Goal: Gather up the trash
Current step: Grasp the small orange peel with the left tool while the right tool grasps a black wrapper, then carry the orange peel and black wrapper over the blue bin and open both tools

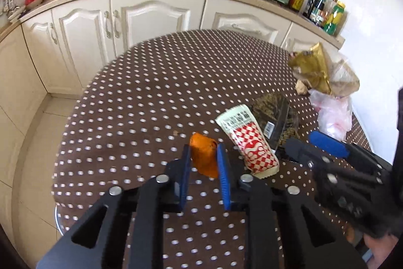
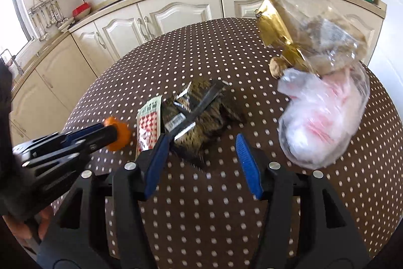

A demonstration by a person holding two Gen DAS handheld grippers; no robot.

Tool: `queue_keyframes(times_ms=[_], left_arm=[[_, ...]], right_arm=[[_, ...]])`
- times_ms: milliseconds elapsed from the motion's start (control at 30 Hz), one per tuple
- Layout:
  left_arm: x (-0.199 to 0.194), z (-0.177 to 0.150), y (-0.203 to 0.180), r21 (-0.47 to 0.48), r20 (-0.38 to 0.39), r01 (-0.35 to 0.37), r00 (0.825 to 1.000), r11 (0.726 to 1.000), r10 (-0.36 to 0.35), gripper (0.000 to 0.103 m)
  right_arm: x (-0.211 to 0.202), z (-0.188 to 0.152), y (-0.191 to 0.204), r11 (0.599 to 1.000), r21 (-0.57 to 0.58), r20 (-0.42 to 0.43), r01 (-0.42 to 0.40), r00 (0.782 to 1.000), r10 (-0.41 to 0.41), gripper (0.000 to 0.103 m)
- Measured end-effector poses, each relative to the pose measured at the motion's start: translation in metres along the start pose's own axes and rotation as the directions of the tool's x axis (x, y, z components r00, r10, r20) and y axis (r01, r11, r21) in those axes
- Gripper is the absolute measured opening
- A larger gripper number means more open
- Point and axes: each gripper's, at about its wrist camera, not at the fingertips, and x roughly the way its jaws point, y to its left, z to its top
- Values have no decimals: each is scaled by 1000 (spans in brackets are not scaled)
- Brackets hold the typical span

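Between your left gripper (image 1: 204,155) pads sits the orange scrap (image 1: 204,158), near edge of the table (image 1: 126,105), just left of the other trash. Jaws are nearly closed on it, pads touching both sides; whether it's lifted off the cloth yet you can't tell. Your right gripper (image 2: 201,150) is abt half open w/ nothing in it, hovering over the dark patterned wrapper (image 2: 201,117).

Risks:
- Orange piece looks soft and crumpled, peel or paper, can't say which. Pinch seems to catch only its lower half, so it could twist or slip out when you raise it.
- Red-and-white checked packet (image 1: 248,143) lies just right of your left jaw, glossy and flat w/ a curled end. A sideways drift would likely drag it along.
- Dark wrapper is stiff, shiny film, standing partly tented. Closing on it at an angle may just fold it and skid off.
- Far right, the gold foil bag (image 2: 274,27) and clear plastic bags (image 2: 325,117) are puffy, light and slick; a swing of the right tool could knock them off the table edge.

Tablecloth is brown w/ white dots, smooth and flat.
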Motion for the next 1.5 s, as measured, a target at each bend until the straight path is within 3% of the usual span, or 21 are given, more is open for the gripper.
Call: queue_keyframes(times_ms=[167, 267, 400, 800, 967, 1200, 1500], left_arm=[[-5, -1, 7, -4, 10, 1, 1000, 1000, -1, 20], [-8, -2, 10, -8, 16, 3, 1000, 1000, -3, 20], [-13, -5, 15, -25, 14, 39, 999, 999, -38, 20], [-50, -22, 28, -49, 45, 103, 994, 993, -101, 19], [-71, -30, 42, -71, 62, 133, 990, 989, -129, 19], [-106, -50, 88, -131, 104, 143, 986, 981, -129, 19], [-141, -104, 198, -262, 115, 10, 993, 965, 21, 19]], right_arm=[[20, 11, -2, 999, 6, -30, 34, 999, -34, 55], [21, 10, -3, 1000, -5, -27, 18, 999, -18, 39], [13, 6, -2, 1000, -23, -7, 21, 1000, -21, 27], [-37, -22, -1, 1000, -8, 95, -2, 996, 2, 25], [-56, -24, 18, 998, -18, 130, -59, 990, 61, 25], [-61, -25, 91, 980, -117, 114, -164, 978, 177, 25], [-26, -45, 223, 917, -269, -8, -296, 952, 305, 25]])
